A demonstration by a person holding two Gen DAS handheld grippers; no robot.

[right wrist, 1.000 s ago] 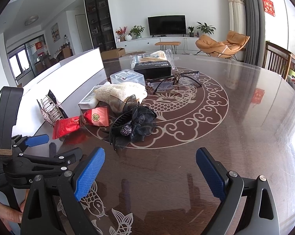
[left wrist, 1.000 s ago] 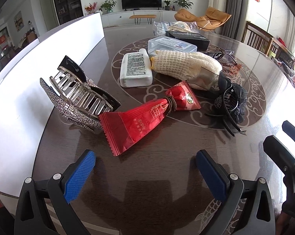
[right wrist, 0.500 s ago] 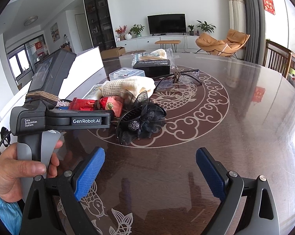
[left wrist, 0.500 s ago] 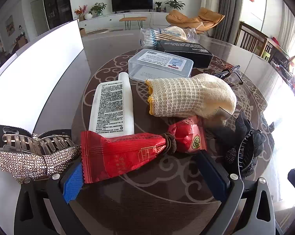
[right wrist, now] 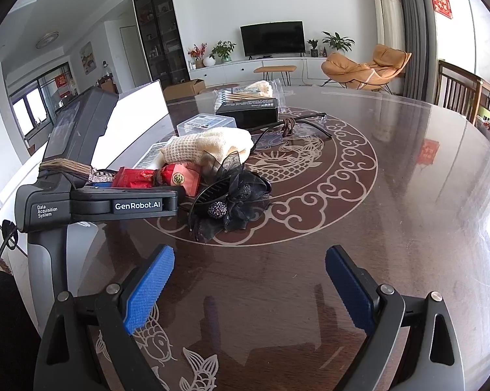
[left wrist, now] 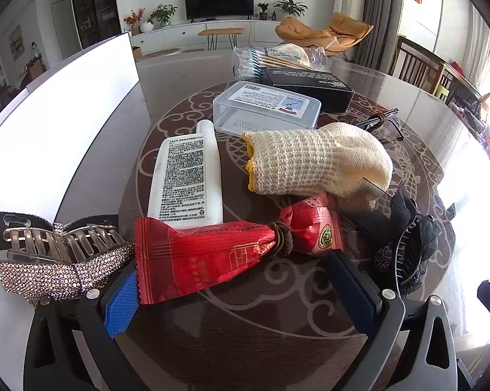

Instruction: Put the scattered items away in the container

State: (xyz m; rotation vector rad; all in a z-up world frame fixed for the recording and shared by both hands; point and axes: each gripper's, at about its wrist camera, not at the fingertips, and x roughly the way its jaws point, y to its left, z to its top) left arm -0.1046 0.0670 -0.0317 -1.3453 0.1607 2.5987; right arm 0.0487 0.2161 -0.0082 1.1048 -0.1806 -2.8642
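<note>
The left gripper (left wrist: 231, 286) is spread wide and holds nothing; its jaws flank the red packet (left wrist: 205, 257), which lies flat on the table (left wrist: 277, 325) near the camera, pinched at a waist by a brown hair tie (left wrist: 282, 239). The packet looks light, crinkly and slick, so a squeeze across the flat body could skid or crush whatever is inside; the bunched waist, or the body just left of it, seems the firmer hold. To its left is a rhinestone claw clip (left wrist: 59, 260), stiff and toothed; beyond it a white tube (left wrist: 186, 179) and a soft knit glove (left wrist: 316, 159); to the right a black flower clip (left wrist: 404, 254). The right gripper (right wrist: 249, 290) is equally wide open and empty, over bare table. The white container (left wrist: 49, 137) stands along the left edge.
</note>
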